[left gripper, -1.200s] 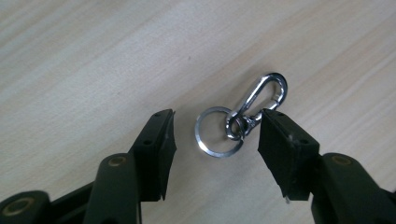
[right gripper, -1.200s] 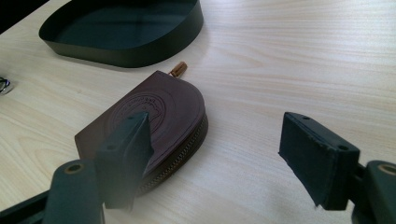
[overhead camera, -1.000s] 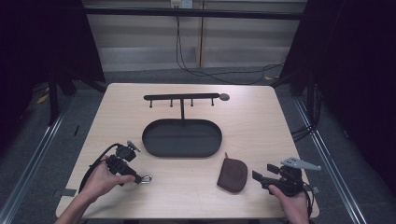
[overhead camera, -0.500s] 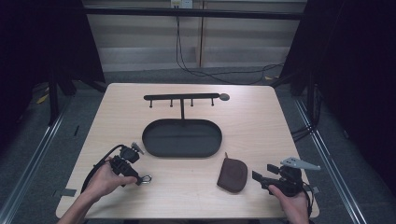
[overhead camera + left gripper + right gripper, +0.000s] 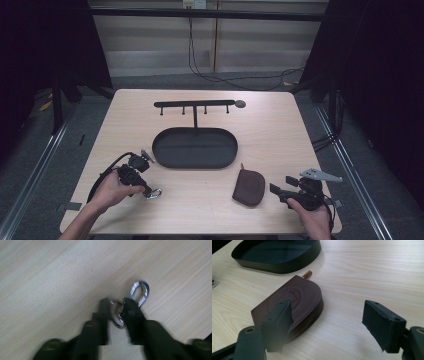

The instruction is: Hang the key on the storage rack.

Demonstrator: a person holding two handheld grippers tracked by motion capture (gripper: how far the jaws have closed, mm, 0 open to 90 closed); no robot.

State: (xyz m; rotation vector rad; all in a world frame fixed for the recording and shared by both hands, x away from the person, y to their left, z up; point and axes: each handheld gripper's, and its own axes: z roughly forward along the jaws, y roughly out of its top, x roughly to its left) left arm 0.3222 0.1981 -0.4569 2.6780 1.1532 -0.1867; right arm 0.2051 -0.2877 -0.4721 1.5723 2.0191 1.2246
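A silver key ring (image 5: 117,313) with a carabiner clip (image 5: 140,291) lies on the wooden table at the front left. My left gripper (image 5: 117,308) is shut on the ring, and the clip sticks out beyond the jaws. In the high view the left gripper (image 5: 146,188) points right, with the clip (image 5: 154,193) at its tip. A brown leather zip pouch (image 5: 294,300) lies flat at the front right. My right gripper (image 5: 329,325) stands open just short of it, one jaw overlapping the pouch's near edge in its view. From above, the right gripper (image 5: 279,190) sits to the right of the pouch (image 5: 248,186).
A dark oval tray (image 5: 195,147) sits mid-table, with a black hook rack (image 5: 195,105) standing behind it. The tray's rim (image 5: 277,265) lies beyond the pouch in the right gripper view. The table's front edge runs close under both hands.
The left gripper has turned and shifted slightly while staying on the key ring. The right gripper and the pouch have not moved.
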